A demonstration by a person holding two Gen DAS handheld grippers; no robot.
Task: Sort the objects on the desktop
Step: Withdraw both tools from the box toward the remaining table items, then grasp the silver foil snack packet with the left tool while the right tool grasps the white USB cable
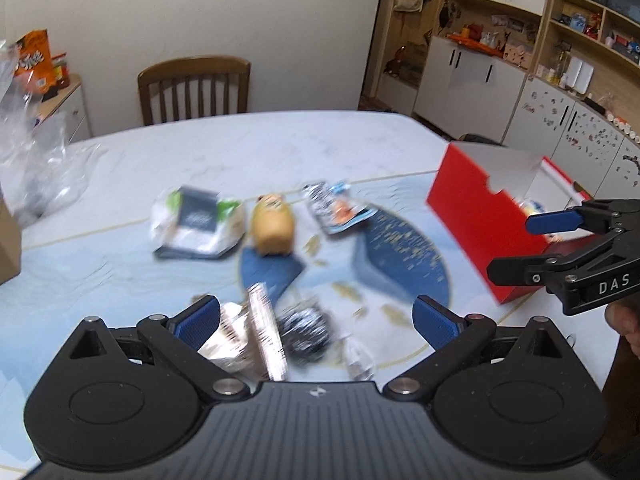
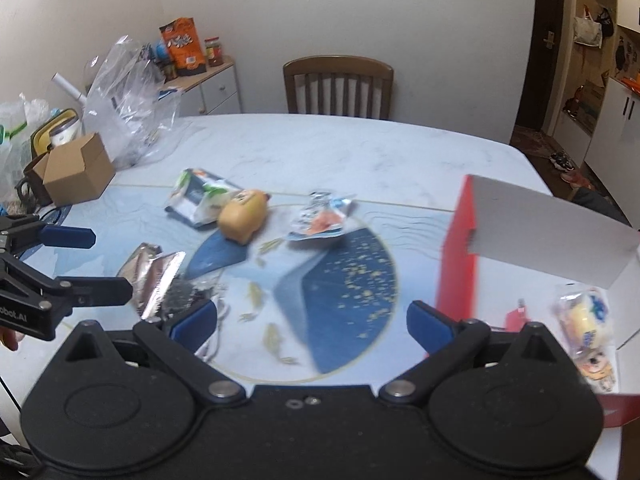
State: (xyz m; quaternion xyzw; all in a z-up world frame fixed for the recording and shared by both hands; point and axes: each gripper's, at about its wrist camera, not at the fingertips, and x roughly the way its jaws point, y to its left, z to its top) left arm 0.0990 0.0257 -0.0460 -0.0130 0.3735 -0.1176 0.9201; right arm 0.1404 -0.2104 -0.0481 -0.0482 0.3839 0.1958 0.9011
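Observation:
My left gripper (image 1: 316, 322) is open and empty, hovering just above a silver foil packet (image 1: 248, 340) and a dark wrapped item (image 1: 306, 332). Farther off lie a tissue pack (image 1: 198, 222), a yellow plush toy (image 1: 272, 226) and a blue-orange snack packet (image 1: 338, 208). My right gripper (image 2: 312, 322) is open and empty beside the red box (image 2: 458, 256), which holds a yellow snack bag (image 2: 588, 320). The right gripper also shows in the left wrist view (image 1: 516, 246), by the red box (image 1: 472, 216). The left gripper shows in the right wrist view (image 2: 104, 264), over the foil packet (image 2: 154, 276).
A cardboard box (image 2: 80, 172) and clear plastic bags (image 2: 128, 100) stand at the table's left. A wooden chair (image 2: 338, 88) is at the far side. A blue-patterned mat (image 2: 340, 280) covers the table middle. Cabinets (image 1: 472, 80) line the right wall.

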